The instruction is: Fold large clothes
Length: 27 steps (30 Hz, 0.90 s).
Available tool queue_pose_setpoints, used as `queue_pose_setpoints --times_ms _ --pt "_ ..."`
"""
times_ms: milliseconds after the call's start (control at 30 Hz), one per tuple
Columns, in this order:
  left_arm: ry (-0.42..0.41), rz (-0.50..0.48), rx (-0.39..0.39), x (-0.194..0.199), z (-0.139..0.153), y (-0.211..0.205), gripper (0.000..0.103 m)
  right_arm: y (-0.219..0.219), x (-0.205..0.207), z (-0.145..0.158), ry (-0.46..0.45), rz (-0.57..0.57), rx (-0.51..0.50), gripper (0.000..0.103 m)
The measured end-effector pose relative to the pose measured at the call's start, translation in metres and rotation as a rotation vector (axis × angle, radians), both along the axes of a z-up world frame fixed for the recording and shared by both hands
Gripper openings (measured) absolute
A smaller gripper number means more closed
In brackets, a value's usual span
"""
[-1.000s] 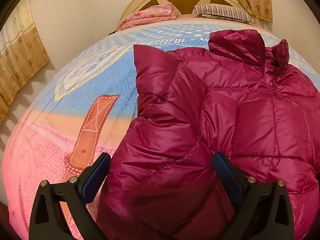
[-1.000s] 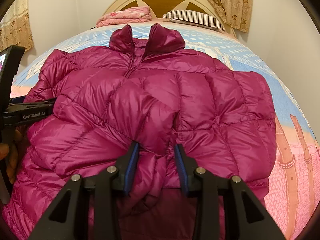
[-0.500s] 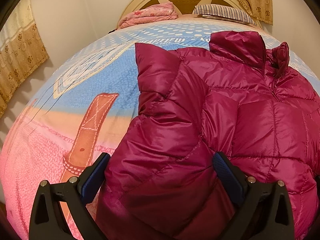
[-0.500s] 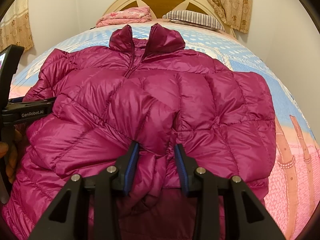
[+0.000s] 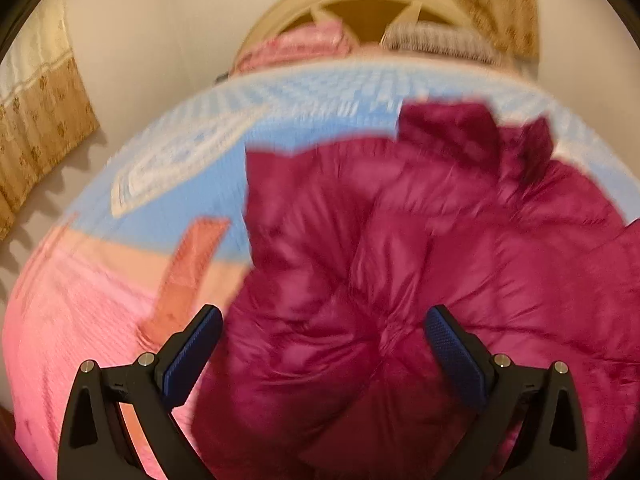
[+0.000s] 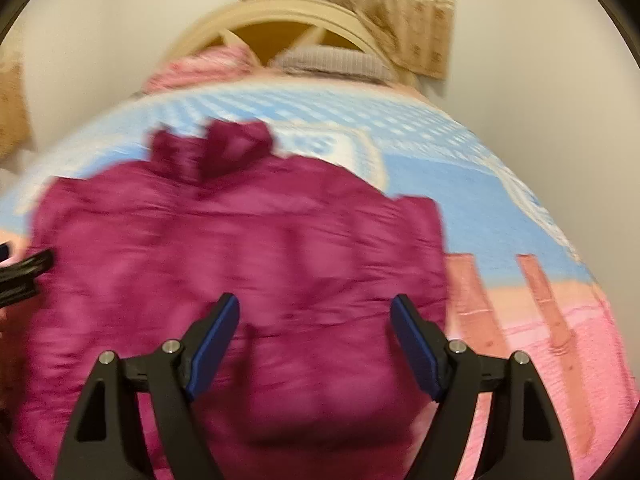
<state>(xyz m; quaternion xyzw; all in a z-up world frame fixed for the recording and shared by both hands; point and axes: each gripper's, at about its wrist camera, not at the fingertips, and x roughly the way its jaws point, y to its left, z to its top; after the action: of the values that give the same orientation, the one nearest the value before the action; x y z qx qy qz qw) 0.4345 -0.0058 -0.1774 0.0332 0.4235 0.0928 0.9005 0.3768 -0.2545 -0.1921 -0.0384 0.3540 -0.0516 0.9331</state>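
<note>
Seen from the left wrist, the left gripper has its jaws spread wide and grips nothing; its left finger sits over the pink part of the bedspread, just left of the garment's edge, while its right finger hangs over the puffy fabric. The magenta down jacket lies on the bed straight ahead of and to the right of this gripper, a sleeve folded across its front and its collar pointing toward the far headboard. Farther off, a pink folded blanket and a striped pillow rest against that headboard, with a curtain far to the left. From the right wrist, the other gripper's black tip shows at the far left edge beside the jacket. The right gripper is likewise spread wide with nothing between its pads; the jacket lies beneath and ahead of it, and bare bedspread stretches off to its right. Both views are motion-blurred.
</note>
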Motion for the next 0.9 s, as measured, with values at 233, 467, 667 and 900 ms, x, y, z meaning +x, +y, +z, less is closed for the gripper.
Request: queue_pose_setpoints --times_ms 233,467,667,900 --pt "0.032 0.023 0.001 0.015 -0.017 -0.001 0.102 -0.022 0.033 -0.034 0.128 -0.046 -0.001 0.081" --pt "0.042 0.019 0.022 0.013 -0.011 -0.003 0.102 -0.03 0.033 -0.034 0.131 -0.028 0.026 0.081" --pt "-0.085 -0.037 -0.037 -0.008 0.059 0.01 0.102 -0.026 0.012 0.003 0.044 0.017 0.023 0.082" --pt "-0.069 -0.041 -0.059 0.069 0.081 -0.006 0.102 -0.013 0.077 0.038 0.02 0.079 0.083 0.087"
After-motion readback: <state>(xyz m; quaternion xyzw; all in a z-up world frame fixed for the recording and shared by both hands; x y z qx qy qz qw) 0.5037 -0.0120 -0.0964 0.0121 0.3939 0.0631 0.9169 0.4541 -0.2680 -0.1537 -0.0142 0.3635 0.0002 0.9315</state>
